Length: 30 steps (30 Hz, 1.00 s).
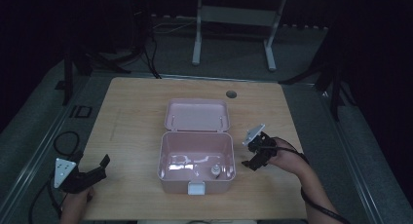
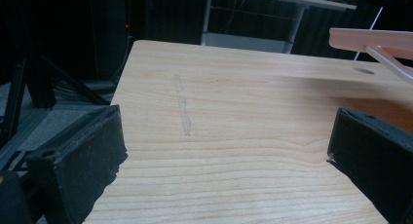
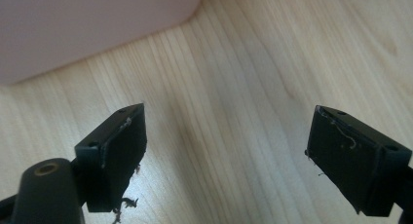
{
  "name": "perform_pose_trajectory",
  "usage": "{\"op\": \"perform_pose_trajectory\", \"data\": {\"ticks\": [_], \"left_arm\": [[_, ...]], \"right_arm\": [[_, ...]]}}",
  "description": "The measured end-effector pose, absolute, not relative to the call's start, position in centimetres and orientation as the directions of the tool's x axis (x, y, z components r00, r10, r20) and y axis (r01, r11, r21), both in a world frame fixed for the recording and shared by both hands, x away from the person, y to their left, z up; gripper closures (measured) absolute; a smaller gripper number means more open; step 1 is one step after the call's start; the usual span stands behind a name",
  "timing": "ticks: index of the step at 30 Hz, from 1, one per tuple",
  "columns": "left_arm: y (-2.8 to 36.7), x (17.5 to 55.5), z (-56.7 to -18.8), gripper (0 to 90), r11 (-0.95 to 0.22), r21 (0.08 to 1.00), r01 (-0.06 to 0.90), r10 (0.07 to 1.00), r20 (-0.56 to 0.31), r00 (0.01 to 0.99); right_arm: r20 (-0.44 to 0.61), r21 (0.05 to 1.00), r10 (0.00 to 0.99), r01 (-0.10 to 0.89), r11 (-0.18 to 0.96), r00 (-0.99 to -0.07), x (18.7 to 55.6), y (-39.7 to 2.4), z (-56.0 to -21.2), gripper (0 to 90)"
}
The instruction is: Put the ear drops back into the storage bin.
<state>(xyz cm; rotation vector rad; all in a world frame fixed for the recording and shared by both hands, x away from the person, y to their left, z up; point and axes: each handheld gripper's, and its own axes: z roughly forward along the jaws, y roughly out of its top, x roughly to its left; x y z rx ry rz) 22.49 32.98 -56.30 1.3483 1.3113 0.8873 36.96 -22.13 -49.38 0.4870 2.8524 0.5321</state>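
Pink box (image 1: 197, 161) mid-table, lid open, small object (image 1: 213, 171) inside. Right gripper (image 1: 254, 160) just beside its right wall, jaws wide, empty. Left gripper (image 1: 97, 168) likewise, well apart. Approach lid squarely, close slowly.

This is a lab or test room: a plain wooden desk (image 1: 146, 102) stands on grey carpet among black metal stands (image 1: 73, 63), loose cables (image 1: 151, 53) run across the floor, another desk frame (image 1: 234, 34) stands behind, and the surroundings are dark.
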Motion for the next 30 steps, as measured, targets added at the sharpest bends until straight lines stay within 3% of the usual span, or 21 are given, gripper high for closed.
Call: {"op": "perform_pose_trajectory", "data": {"ticks": [13,20,30], "left_arm": [[33.0,22.5,-56.3,0.5,0.107,0.966,0.235,0.98,-0.141,0.137],[33.0,22.5,-56.3,0.5,0.107,0.966,0.236,0.98,-0.142,0.136],[33.0,22.5,-56.3,0.5,0.107,0.966,0.236,0.98,-0.142,0.136]], "right_arm": [[-0.11,0.49,0.534,0.422,0.763,-0.838,36.8,-24.8,-52.1,13.5],[-0.119,0.619,0.677,0.479,0.623,-0.726,36.7,-26.9,-52.7,13.2],[-0.148,0.694,0.823,0.535,0.482,-0.549,36.4,-28.7,-53.7,13.1]]}}
